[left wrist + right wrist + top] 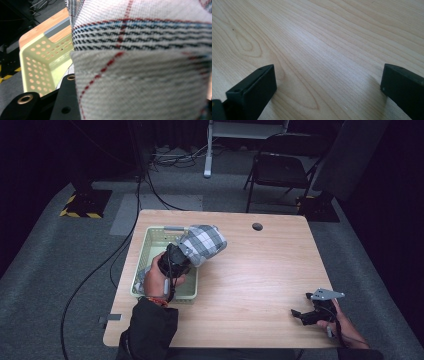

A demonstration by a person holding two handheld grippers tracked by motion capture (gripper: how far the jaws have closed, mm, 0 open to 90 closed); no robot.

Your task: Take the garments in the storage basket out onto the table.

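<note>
- Nearest the lens in my left gripper view: checked cloth [140, 62], white with black, red and blue lines, right up against the camera, one black jaw beside it at bottom left.
- My left gripper [186, 254] is clamped on that cloth [202, 245]; the bundle hangs lifted above the far end of the green basket [150, 242], near the tabletop's far-left corner.
- Progress, as I judge it: cloth grabbed and raised clear of the basket; the carry and set-down are left. Can't tell where it should go.
- Something pale sits low in the basket by my left hand [159, 279], maybe more fabric, too small to tell.
- My right gripper [300, 315] rests near the tabletop's [260, 270] near-right corner, jaws spread wide with nothing between them.
- The bare wood between the two grippers looks free, so nothing blocks a carry. Cable hole [257, 226] by the far edge; folding chair [280, 167] beyond the table.
</note>
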